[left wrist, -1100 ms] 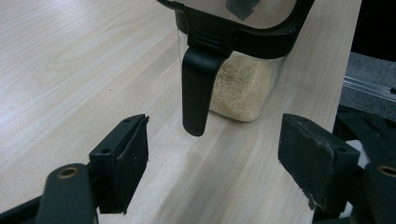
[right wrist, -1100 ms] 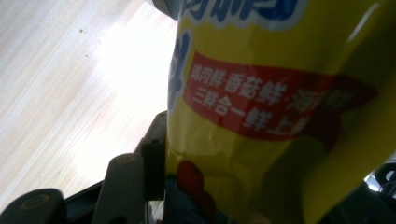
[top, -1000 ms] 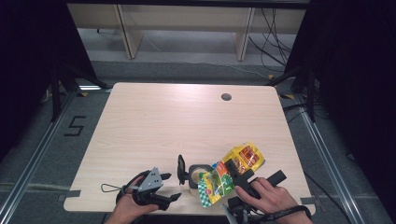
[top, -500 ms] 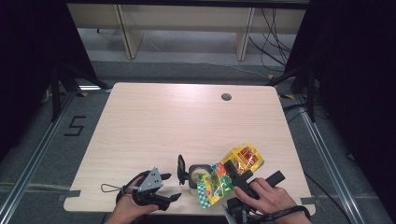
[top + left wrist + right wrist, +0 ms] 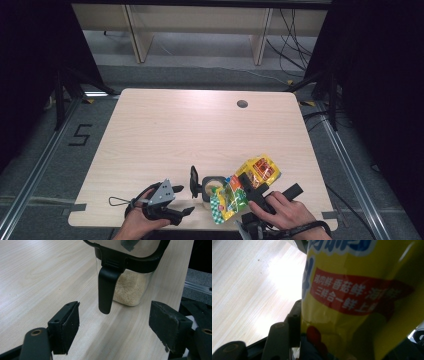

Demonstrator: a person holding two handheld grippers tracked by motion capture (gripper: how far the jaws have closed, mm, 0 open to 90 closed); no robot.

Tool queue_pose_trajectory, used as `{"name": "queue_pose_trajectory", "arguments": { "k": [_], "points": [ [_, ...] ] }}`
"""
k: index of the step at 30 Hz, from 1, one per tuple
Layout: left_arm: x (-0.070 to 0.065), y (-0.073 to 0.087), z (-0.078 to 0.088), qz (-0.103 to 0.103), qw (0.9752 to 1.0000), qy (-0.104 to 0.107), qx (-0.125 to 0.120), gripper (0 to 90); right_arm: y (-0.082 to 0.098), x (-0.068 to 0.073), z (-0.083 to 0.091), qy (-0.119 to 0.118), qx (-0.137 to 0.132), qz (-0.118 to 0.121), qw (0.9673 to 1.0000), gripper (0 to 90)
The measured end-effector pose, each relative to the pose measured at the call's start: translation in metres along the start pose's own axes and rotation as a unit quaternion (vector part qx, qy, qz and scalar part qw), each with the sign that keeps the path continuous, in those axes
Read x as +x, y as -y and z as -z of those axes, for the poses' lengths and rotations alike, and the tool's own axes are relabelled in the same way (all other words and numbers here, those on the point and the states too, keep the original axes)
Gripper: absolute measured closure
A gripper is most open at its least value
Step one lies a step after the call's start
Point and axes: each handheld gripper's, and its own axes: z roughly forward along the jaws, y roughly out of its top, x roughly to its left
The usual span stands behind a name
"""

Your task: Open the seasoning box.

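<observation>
Here the right gripper [image 5: 248, 184] is clamped on a yellow seasoning packet [image 5: 240, 192], its jaws partly closed against the packet's sides; the packet tilts over the mouth of a clear container [image 5: 211, 188] holding pale granules near the table's [image 5: 200, 130] front edge. The left gripper [image 5: 185, 200] rests just left of the container, jaws wide apart with nothing between them, facing its hanging black lid latch [image 5: 107, 291]

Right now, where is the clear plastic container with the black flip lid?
In the high view the clear plastic container stands near the table's front edge, between the open left gripper and the yellow seasoning bag clamped in the right gripper.
</observation>
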Motion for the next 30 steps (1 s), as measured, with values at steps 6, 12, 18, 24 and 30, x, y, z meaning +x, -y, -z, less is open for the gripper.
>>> {"name": "queue_pose_trajectory", "arguments": {
  "k": [6, 12, 18, 24, 30],
  "points": [
    [-0.0001, 0.0003, -0.0009, 0.003, 1.0000, -0.001, -0.009, 24.2, 0.0026, 0.0001, 0.0009, 0.000, 0.003, -0.006, 1.0000, 50.8],
    [-0.0002, -0.0001, -0.0004, 0.005, 1.0000, -0.002, -0.008, 24.2, 0.0011, -0.0004, 0.0007, 0.001, -0.002, -0.001, 1.0000, 50.8],
    [0.0006, -0.0009, -0.0002, 0.002, 1.0000, -0.001, -0.002, 24.2, 0.0050, -0.0009, 0.0015, 0.001, 0.004, -0.005, 1.0000, 50.8],
    [0.0015, -0.0012, 0.0003, -0.002, 1.0000, -0.001, 0.001, 24.2, 0.0043, 0.0014, 0.0008, 0.003, 0.002, -0.006, 1.0000, 50.8],
    [0.0007, -0.0007, 0.0000, 0.002, 1.0000, -0.001, -0.003, 24.2, 0.0069, -0.0002, 0.0011, 0.000, 0.006, -0.007, 1.0000, 50.8]
  ]
}}
